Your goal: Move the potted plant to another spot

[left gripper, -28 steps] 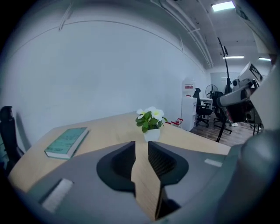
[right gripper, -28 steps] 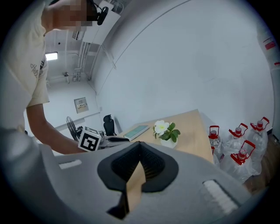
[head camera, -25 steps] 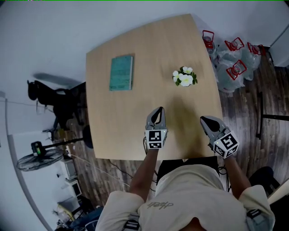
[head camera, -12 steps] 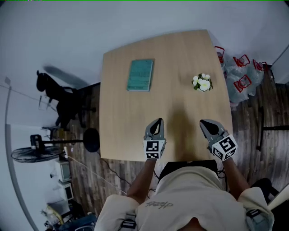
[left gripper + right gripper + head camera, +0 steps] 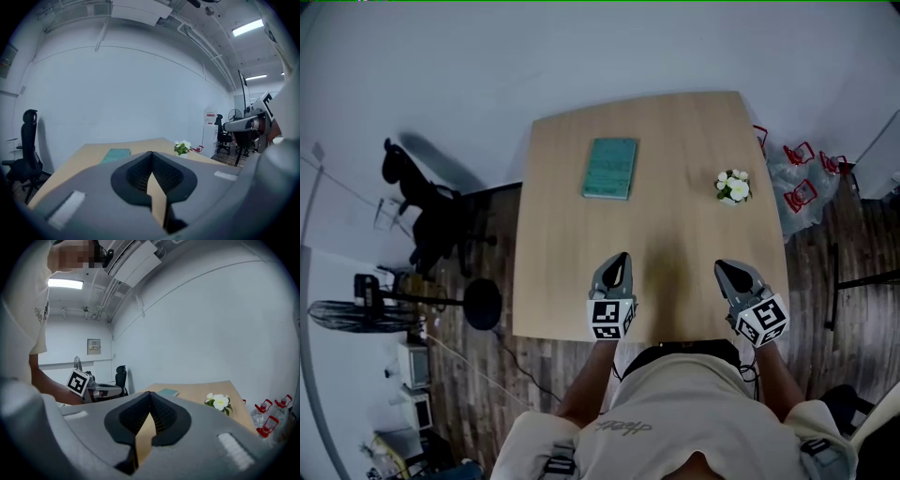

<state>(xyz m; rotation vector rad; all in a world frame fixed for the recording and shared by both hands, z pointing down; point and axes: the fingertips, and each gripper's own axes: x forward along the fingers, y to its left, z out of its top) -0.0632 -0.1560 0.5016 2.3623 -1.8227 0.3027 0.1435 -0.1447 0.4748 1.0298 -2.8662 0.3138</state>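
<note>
Lower middle of the head view: left gripper (image 5: 616, 267) and right gripper (image 5: 733, 274) hang over the table's (image 5: 675, 225) near edge, side by side, pointing up-frame. Each gripper's own view shows the pads pressed together with nothing between them. Probable reason: no reach has begun, so both are carried empty.

Mid-frame: a teal book (image 5: 610, 168) lies flat, left of centre.

Farther, right of centre: the plant (image 5: 732, 186) stands upright close to the table's right edge, well apart from both grippers and untouched. The right gripper is nearer, likely the one to take it. The bare wood between book and plant offers a landing spot.
</note>
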